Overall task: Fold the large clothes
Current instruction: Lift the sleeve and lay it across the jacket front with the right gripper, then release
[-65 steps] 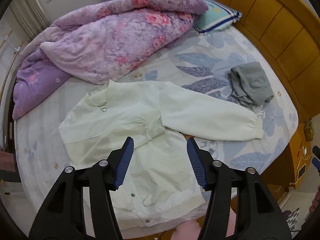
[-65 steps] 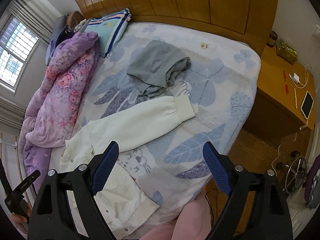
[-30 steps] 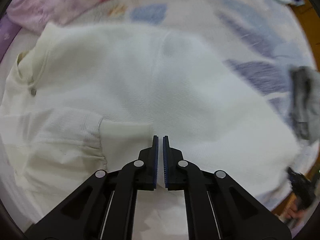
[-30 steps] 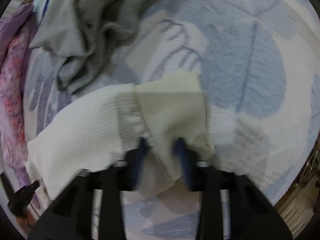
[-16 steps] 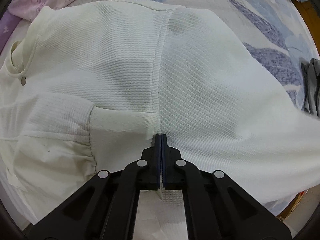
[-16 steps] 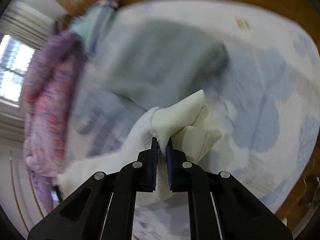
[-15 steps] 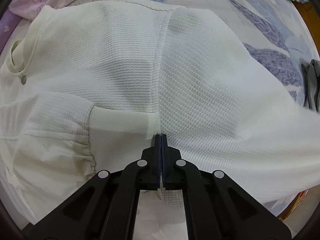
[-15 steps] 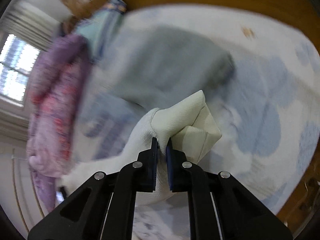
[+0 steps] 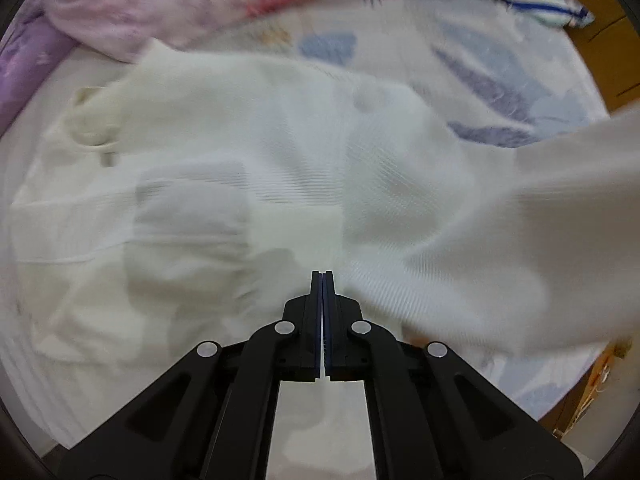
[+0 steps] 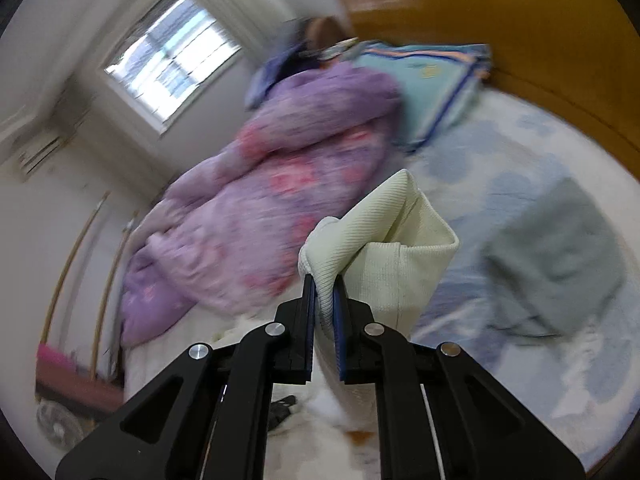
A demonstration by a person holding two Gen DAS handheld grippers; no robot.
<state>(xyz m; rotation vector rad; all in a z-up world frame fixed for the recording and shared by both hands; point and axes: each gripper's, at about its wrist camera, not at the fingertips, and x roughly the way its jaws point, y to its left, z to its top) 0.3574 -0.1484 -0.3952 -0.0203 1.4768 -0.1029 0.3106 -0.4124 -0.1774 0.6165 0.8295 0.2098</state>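
Early days: the cream ribbed knit jacket lies on the bed's leaf-print sheet, one sleeve already across its front. Right gripper clenches the other sleeve's cuff aloft; left gripper pinches body fabric. Body folds remain.

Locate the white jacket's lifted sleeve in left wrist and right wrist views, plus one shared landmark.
Left wrist: the sleeve sweeps in blurred from the right edge, raised over the white jacket on the bed.
Right wrist: its ribbed cuff stands at centre, pinched in the right gripper.
Shared landmark: the purple floral quilt, top left in the left view, left of centre in the right.
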